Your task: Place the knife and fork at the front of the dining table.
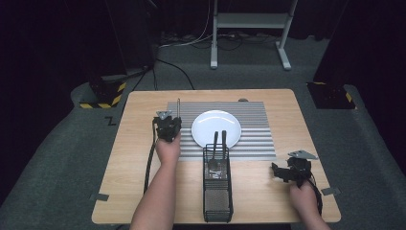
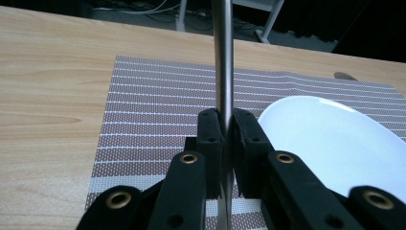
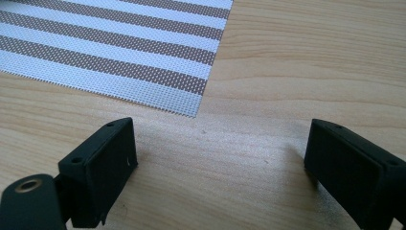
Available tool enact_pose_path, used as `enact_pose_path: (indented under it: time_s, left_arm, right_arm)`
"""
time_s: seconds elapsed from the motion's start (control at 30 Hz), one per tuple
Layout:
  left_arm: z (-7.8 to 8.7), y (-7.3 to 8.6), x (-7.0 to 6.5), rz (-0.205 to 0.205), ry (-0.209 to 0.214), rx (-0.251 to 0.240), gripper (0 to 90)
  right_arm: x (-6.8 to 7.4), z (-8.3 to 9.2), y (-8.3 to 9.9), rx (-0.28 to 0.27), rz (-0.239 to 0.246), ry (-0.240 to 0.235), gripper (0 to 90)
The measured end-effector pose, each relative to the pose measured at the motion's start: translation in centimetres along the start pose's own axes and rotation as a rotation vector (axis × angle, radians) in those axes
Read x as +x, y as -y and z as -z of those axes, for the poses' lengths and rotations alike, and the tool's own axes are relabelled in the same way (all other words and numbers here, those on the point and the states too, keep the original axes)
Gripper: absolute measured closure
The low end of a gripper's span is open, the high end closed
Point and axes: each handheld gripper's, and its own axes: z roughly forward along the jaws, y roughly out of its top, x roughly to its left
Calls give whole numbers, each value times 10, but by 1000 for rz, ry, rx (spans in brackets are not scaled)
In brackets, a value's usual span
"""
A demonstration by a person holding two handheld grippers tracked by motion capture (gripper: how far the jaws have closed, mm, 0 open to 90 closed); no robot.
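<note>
Utensil handle (image 2: 223,57) clamped upright in left tool (image 2: 223,125), over placemat (image 2: 153,100), beside plate (image 2: 330,139); right tool (image 3: 220,153) released.

text: "Z" mark | on: floor (image 1: 111,121) left of table (image 1: 143,191) | other legible text: none

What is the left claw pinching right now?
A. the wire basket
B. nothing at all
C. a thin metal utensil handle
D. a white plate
C: the left claw is closed on a thin metal utensil handle above the striped mat, beside the white plate.
</note>
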Motion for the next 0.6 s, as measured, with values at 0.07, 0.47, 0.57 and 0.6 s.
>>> enact_pose_path:
  time_s: [0.07,0.47,0.57,0.6]
  left_arm:
    - [-2,0,0,-1,1,2,822]
    - [-13,4,5,50,-28,26,822]
    - [-18,5,8,73,-35,38,822]
    - [-20,6,8,77,-34,43,822]
  right_arm:
    - [0,0,0,0,0,0,103]
    - [0,0,0,0,0,0,103]
    - [0,0,0,0,0,0,103]
    - [0,0,0,0,0,0,103]
